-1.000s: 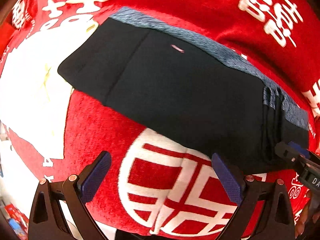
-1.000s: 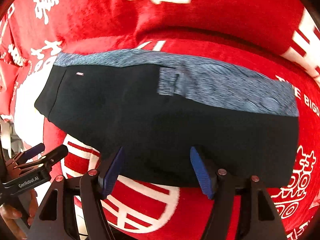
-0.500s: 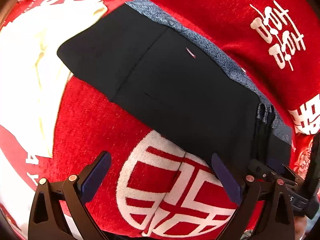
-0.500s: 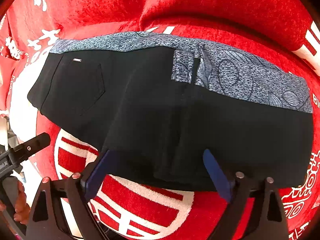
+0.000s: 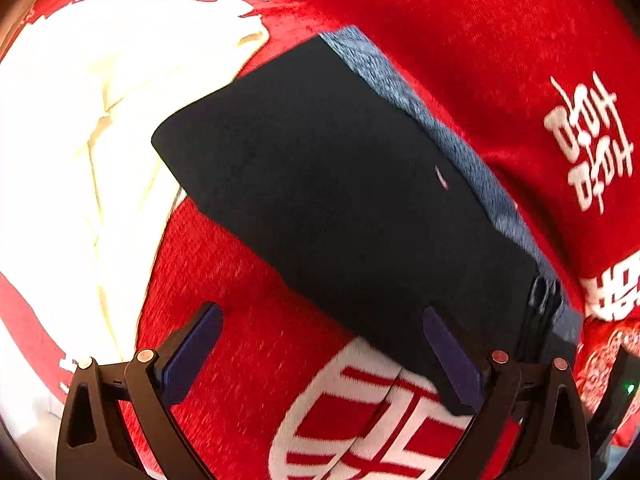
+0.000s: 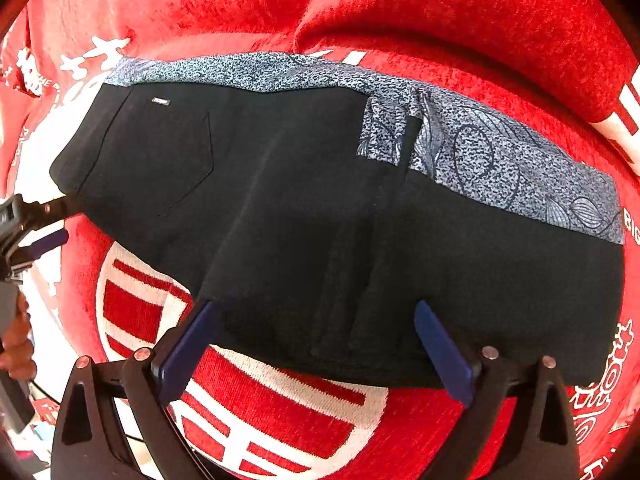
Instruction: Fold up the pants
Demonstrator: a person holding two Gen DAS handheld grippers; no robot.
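Note:
The black pants [image 6: 304, 208] with a blue-grey patterned strip along the far side lie folded flat on a red cover. They also show in the left wrist view [image 5: 344, 204]. My left gripper [image 5: 320, 356] is open and empty, its right finger at the pants' near edge, its left finger over bare red cloth. My right gripper [image 6: 316, 348] is open and empty, both fingers at the pants' near edge. The left gripper also shows at the left edge of the right wrist view [image 6: 28, 224], by the pants' left corner.
The red cover [image 6: 280, 408] has white characters and a round white emblem under the near edge of the pants. A white patch [image 5: 64, 152] of the cover lies to the left. A raised red fold [image 6: 460, 12] runs behind the pants.
My left gripper has swung left and closer to the pants' left end. My right gripper has moved in to the pants' near edge. The pants have not moved.

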